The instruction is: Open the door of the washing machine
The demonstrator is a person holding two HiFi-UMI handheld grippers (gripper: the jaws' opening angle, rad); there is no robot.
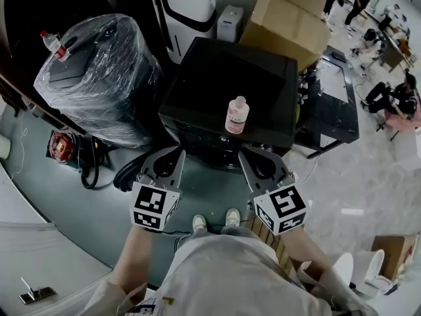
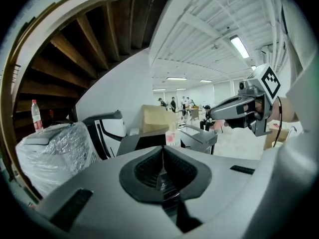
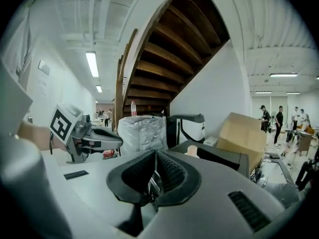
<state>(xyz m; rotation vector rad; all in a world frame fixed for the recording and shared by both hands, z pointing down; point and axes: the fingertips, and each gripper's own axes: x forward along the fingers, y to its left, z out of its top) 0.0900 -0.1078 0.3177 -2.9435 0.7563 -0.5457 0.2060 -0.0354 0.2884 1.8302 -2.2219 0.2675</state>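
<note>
Left gripper [image 1: 177,151] and right gripper [image 1: 246,152], lower centre, jaws together and empty, hang before the washer [image 1: 217,78] at centre; a pink bottle [image 1: 236,115] stands on top.

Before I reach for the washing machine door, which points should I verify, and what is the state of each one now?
1. Empty left hand-held gripper: ok, jaws together, nothing between them.
2. Empty right hand-held gripper: ok, jaws together, nothing between them.
3. Jaws open for the door: not ok, both pairs are shut.
4. View of the door: cannot tell, the head view shows only the top of the washing machine.
5. Stable bottle on that top: ok, upright, though near the front edge.
</note>
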